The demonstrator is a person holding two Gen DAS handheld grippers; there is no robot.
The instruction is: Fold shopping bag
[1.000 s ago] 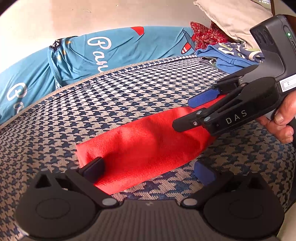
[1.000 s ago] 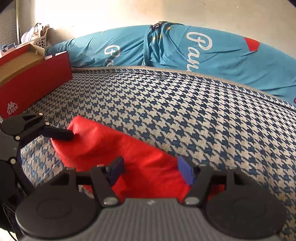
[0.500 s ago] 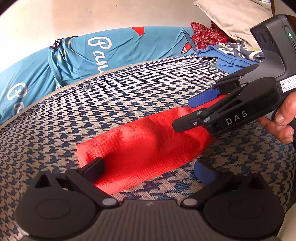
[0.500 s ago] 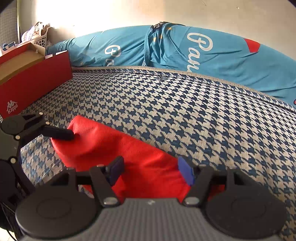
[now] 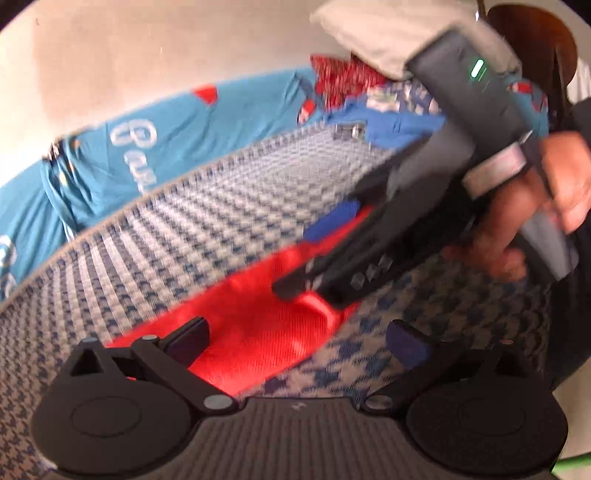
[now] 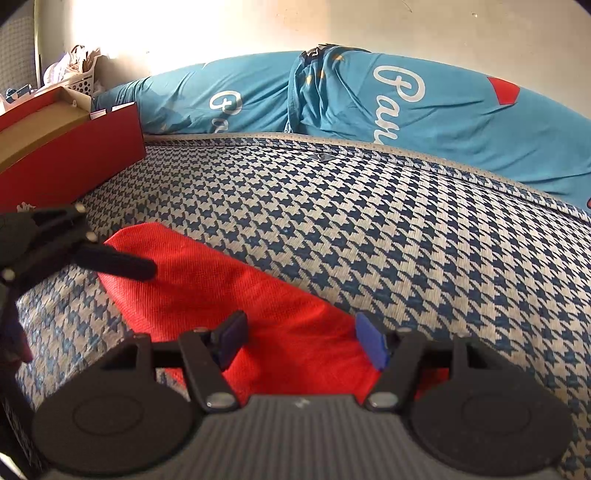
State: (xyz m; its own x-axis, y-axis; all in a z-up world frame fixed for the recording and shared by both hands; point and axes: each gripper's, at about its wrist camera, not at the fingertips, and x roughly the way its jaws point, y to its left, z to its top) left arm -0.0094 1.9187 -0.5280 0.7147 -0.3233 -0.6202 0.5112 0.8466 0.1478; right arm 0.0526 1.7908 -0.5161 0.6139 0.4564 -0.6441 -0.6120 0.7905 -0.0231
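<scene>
The red shopping bag [image 6: 207, 291] lies folded into a long strip on the houndstooth mattress [image 6: 369, 221]. My right gripper [image 6: 301, 341] stands open, its two pads straddling the strip's near end. In the blurred left wrist view the bag [image 5: 255, 332] runs from my left gripper [image 5: 295, 341] towards the right gripper [image 5: 314, 254], which a hand [image 5: 517, 221] holds. The left gripper is open: its left pad is over the bag's end, its right pad over the mattress. One left finger [image 6: 122, 264] reaches over the strip's far end in the right wrist view.
A red shoe box [image 6: 74, 162] stands at the mattress's left edge, with a white basket [image 6: 81, 81] behind it. Teal bedding [image 6: 332, 96] lines the far side by the wall. Pillows and clothes [image 5: 388, 33] are piled at the far right.
The left gripper has lifted a little and rolled, so its view is now tilted and blurred, with the bag looming closer. The right gripper and the bag have stayed where they were.
</scene>
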